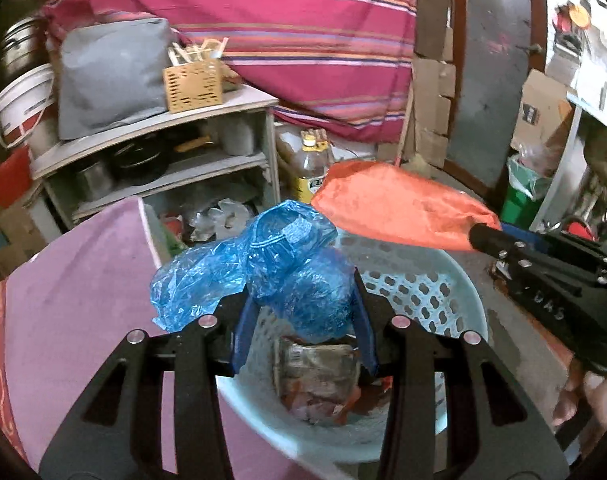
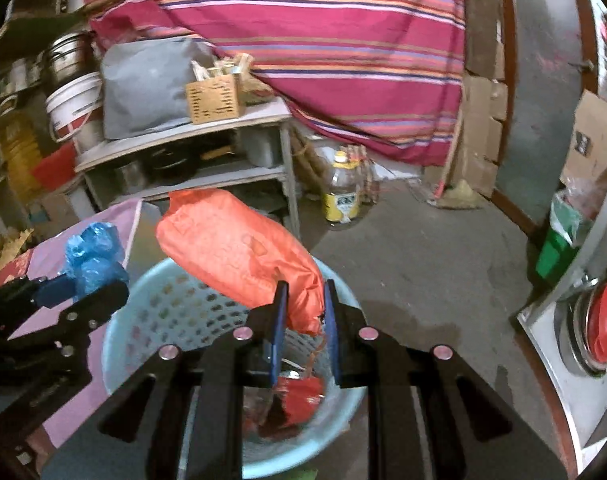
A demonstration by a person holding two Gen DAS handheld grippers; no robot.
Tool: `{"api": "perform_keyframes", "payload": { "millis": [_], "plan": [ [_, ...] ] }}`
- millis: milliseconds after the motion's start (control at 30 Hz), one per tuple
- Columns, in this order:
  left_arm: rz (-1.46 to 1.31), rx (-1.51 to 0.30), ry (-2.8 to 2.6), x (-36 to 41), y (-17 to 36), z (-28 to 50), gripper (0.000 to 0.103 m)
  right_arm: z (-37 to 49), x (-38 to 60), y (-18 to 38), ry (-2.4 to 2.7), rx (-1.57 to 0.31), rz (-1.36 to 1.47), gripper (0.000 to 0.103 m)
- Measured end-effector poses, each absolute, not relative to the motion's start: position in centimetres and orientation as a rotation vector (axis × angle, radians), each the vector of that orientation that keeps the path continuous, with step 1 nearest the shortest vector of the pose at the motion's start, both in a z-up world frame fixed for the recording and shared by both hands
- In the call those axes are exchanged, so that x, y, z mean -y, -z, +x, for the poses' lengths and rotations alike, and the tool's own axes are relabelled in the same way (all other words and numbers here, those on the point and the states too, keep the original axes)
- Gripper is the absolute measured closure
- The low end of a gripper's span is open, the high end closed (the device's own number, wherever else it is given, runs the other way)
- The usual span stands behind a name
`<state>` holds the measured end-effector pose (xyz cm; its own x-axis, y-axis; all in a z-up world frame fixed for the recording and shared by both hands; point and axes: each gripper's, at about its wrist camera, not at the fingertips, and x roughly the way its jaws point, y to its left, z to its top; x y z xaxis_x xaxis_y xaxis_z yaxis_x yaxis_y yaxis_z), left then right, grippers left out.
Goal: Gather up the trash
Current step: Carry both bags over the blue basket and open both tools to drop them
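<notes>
left tool (image 1: pixel 299 312) is closed around crumpled blue plastic (image 1: pixel 263 264), held over the pale blue basket (image 1: pixel 455 300). right tool (image 2: pixel 305 316) pinches an orange bag (image 2: pixel 235 252) above the same basket, with wrappers (image 2: pixel 299 400) inside.

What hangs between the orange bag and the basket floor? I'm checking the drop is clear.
Only air, in the right wrist view: the orange bag hangs over the basket; wrappers lie on the bottom.
</notes>
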<state>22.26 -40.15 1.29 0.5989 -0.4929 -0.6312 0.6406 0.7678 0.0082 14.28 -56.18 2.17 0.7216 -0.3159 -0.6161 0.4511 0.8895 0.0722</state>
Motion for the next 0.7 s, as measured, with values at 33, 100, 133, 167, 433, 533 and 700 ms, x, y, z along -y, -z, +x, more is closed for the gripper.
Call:
{"api": "perform_keyframes", "payload": {
  "millis": [33, 100, 133, 167, 433, 533, 700],
  "plan": [
    [0.25, -0.664, 0.671, 40.5, -0.9, 22.4, 0.06, 14.0, 56.9, -2.0, 0.436, -0.635, 0.234, 0.085],
    [0.257, -0.688, 0.678, 41.4, -0.1, 22.8, 0.058, 13.6, 57.7, -1.8, 0.445, -0.633, 0.247, 0.085],
    [0.266, -0.698, 0.679, 41.8, 0.2, 22.9, 0.051, 13.6, 57.9, -1.6, 0.447, -0.635, 0.249, 0.085],
    [0.27, -0.706, 0.673, 41.9, 0.5, 23.1, 0.041, 13.5, 58.0, -1.5, 0.447, -0.638, 0.249, 0.085],
    [0.257, -0.686, 0.61, 39.2, -0.1, 22.8, 0.017, 14.2, 57.4, -0.9, 0.423, -0.669, 0.223, 0.084],
    [0.241, -0.649, 0.561, 37.1, -1.2, 22.1, 0.011, 14.8, 56.6, -0.6, 0.406, -0.687, 0.21, 0.084],
    [0.198, -0.599, 0.491, 32.5, -3.7, 20.9, 0.006, 16.4, 54.7, 0.1, 0.366, -0.725, 0.193, 0.084]
  ]
}}
